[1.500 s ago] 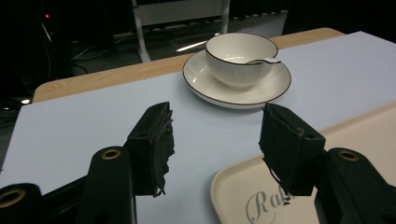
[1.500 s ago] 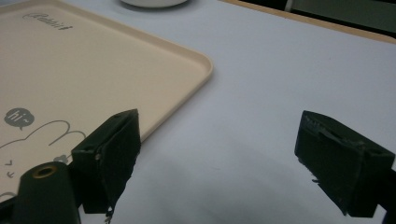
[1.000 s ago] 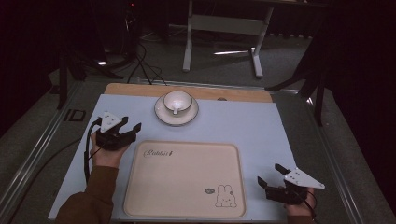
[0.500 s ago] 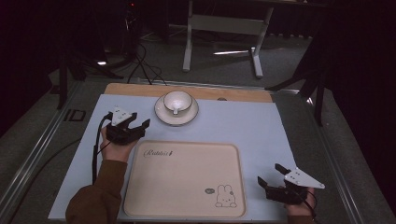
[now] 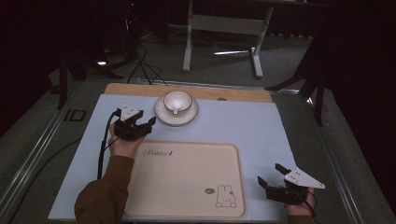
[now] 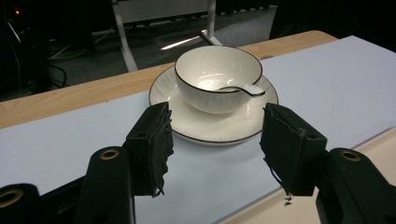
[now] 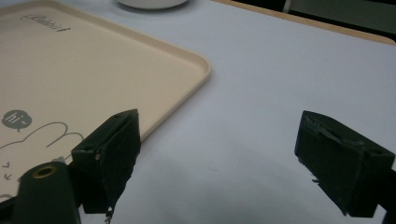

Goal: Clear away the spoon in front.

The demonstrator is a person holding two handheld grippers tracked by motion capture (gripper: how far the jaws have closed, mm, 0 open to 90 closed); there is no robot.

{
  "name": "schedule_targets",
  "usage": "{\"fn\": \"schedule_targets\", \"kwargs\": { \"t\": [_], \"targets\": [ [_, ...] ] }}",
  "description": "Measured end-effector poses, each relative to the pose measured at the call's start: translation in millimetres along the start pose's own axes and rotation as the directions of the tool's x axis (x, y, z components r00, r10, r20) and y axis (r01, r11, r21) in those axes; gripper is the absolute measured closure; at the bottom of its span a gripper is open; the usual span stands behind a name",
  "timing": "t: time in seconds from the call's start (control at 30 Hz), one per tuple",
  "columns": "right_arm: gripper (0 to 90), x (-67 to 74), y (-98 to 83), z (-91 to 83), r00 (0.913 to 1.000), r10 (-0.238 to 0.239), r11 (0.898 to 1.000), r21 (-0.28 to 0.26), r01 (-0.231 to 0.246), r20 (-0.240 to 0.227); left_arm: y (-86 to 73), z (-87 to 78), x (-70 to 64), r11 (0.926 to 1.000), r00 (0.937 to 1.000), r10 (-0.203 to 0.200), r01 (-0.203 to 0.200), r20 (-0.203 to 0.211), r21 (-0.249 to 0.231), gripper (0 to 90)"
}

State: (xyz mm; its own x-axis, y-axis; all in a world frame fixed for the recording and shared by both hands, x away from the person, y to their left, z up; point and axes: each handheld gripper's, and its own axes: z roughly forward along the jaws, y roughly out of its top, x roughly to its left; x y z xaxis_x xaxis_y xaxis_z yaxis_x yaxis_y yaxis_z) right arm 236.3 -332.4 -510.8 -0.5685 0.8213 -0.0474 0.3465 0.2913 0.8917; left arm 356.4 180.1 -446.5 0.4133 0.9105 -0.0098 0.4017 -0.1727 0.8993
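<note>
— What is nearest?
— The right tongs (image 5: 274,176), spread wide and empty, beside the beige tray (image 5: 187,179) on the tabletop (image 5: 243,126).
— And farther?
— The left tongs (image 5: 144,122), also spread — just before the saucer (image 5: 176,114); on it stands a white bowl (image 5: 177,101) with a spoon (image 6: 243,89) inside.

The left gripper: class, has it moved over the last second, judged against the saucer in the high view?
Yes. The left gripper has moved right, toward the saucer, and now sits open just left of it.
</note>
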Motion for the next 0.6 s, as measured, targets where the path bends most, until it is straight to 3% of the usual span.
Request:
{"fn": "schedule_targets", "kwargs": {
  "t": [0.6],
  "targets": [
    [14.2, -0.7, 0.0, -0.9, 1.0, 0.005, 1.0, -0.005, -0.005, 0.003, 13.2, 23.6, -13.1, 0.9999, 0.9998, 0.015, -0.015, 0.012, -0.001, 42.3]
  ]
}}
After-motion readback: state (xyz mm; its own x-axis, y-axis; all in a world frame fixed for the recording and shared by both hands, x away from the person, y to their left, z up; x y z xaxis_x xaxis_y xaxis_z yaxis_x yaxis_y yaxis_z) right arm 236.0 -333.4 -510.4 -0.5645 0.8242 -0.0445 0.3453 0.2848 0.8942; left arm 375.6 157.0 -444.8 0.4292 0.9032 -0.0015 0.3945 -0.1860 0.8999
